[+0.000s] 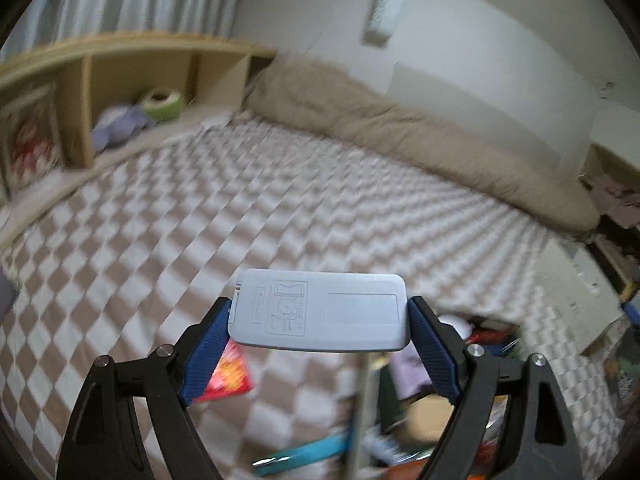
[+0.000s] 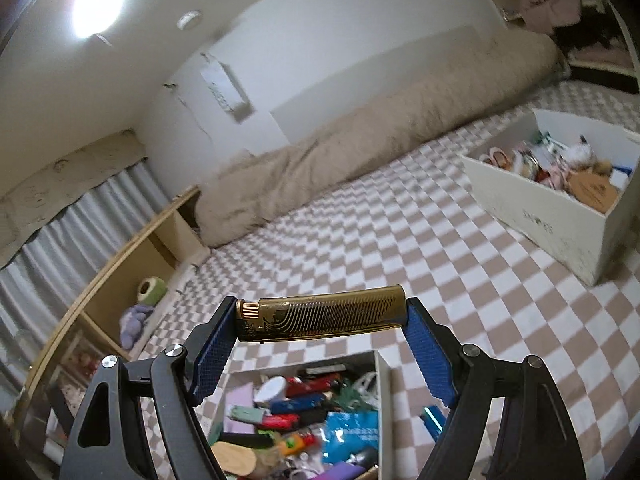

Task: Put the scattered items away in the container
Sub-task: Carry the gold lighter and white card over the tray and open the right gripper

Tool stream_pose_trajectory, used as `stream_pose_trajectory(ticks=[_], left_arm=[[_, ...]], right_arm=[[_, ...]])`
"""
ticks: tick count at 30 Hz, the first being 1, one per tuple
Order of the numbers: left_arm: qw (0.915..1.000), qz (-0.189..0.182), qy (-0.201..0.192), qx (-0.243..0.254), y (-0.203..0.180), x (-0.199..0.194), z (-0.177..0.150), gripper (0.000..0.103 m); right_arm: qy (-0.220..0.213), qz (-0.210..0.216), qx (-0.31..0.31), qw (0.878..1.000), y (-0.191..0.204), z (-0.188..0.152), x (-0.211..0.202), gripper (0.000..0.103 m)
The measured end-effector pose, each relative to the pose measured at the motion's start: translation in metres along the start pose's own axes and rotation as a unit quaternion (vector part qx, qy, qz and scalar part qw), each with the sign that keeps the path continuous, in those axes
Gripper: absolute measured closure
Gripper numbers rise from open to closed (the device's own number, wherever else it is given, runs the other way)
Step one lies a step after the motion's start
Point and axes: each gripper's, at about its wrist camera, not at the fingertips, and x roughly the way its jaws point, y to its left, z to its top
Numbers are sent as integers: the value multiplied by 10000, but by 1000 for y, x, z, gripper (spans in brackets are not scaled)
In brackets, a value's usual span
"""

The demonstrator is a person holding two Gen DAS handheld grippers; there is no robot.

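My left gripper (image 1: 320,312) is shut on a flat grey remote-like device (image 1: 320,308), held crosswise above the checkered blanket (image 1: 240,208). Below it lie a red snack packet (image 1: 230,376) and a blurred container of items (image 1: 424,412). My right gripper (image 2: 320,318) is shut on a gold lighter (image 2: 320,316), held crosswise above a white container (image 2: 382,400) full of small items such as lighters and a blue packet (image 2: 352,432).
A second white box (image 2: 532,216) with assorted things stands at the right on the bed. A beige rolled duvet (image 1: 400,128) lies along the wall. A wooden shelf (image 1: 84,92) holds a green roll and purple cloth at the left.
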Motion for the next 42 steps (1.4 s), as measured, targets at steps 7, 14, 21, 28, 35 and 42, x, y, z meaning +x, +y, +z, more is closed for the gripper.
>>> stream_pose_trajectory(ticks=[7,14,21,28,35,42], left_arm=[[9970,-579,-374,363,-58,-23,20,16],[9941,-937,-270,486,-71,-19,10,16],[9958,-833,-45,366,-64,4,0,16],[9961,-808,156,310,-53,16,-10,16],[9948,-937,307,248,-54,22,-15,16],[9897,-1288,606,141,-63,33,-21,16]], right_arm=[[41,143,-386,9991,20,-16,-2,21],[542,300,-971,9933,44,-46,13,21],[1340,139,-1294,9824,52,-84,52,21],[2074,106,-1994,9577,69,-121,71,21],[2400,22,-2409,9404,72,-136,74,8],[2327,128,-2492,9400,70,-127,65,0]])
